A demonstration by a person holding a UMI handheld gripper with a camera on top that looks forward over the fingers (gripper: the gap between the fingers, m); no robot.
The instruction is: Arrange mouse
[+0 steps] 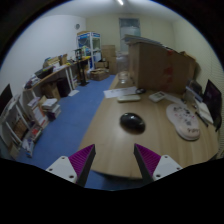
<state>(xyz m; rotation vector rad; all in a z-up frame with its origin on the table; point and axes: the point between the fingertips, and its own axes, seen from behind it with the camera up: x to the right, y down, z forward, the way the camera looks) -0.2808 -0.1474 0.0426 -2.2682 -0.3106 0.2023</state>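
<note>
Looking forward (gripper view): a wooden table [110, 140] in a cluttered office, with blue floor and shelving to its left.
Gripper [115, 160]: held above the near table edge – fingers spread well apart, nothing between them; the magenta pads [80, 160] face each other across an open gap.
Mouse [132, 122]: a dark computer mouse resting on the table, beyond the fingers and slightly right of their midline, not touched.
Surroundings: a white keyboard [128, 96] farther back; a white rounded object [186, 122] to the mouse's right; a dark monitor [212, 100] at the table's right side; a large cardboard box [160, 65] behind.
Stage (judged): approach – the grasp is not yet made.
Risk (judged): the mouse sits off the midline, so a straight descent could land one finger on its smooth domed top – pushing it across the table instead of gripping its sides.
</note>
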